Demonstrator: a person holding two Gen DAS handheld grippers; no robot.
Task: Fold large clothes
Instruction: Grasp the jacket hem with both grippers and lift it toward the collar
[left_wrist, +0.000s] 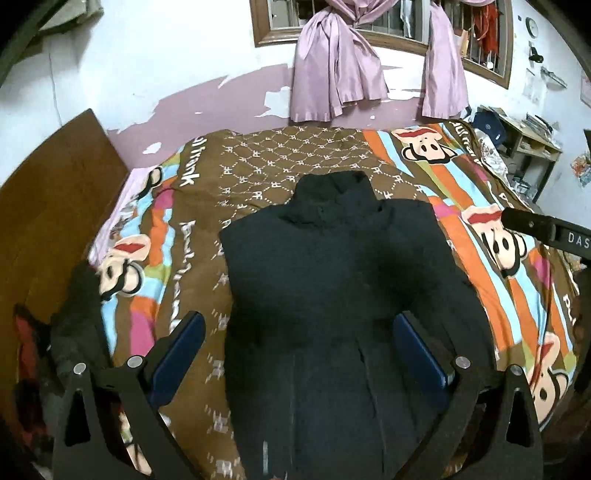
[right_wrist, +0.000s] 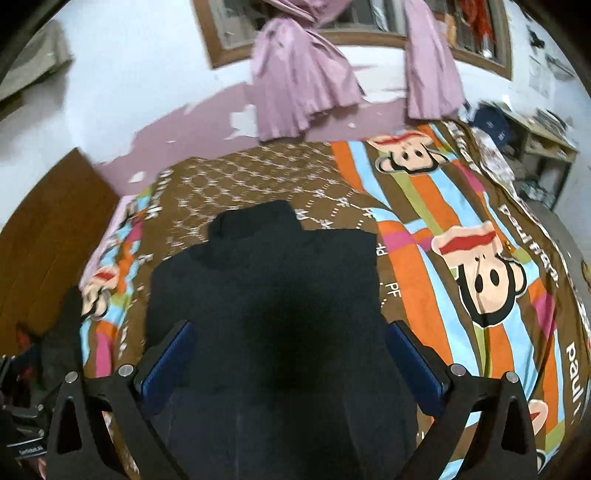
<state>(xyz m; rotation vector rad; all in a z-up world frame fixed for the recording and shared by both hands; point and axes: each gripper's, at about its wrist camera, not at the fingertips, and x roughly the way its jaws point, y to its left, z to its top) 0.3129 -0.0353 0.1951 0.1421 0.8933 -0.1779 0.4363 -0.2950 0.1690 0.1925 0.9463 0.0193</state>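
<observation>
Both of my claws hang spread wide with nothing between their pads: my left gripper (left_wrist: 299, 354) and my right gripper (right_wrist: 290, 362) each look down over the near hem of the black jacket (left_wrist: 340, 280). It lies flat on the cartoon-monkey bedspread (left_wrist: 491, 236), collar pointing toward the wall with the purple curtains (left_wrist: 332, 77). No sleeves stick out to either side, so I judge they are already tucked in and the body narrowed to a long panel. What seems left is the lengthwise fold: pinching the hem and carrying it up to the collar.
</observation>
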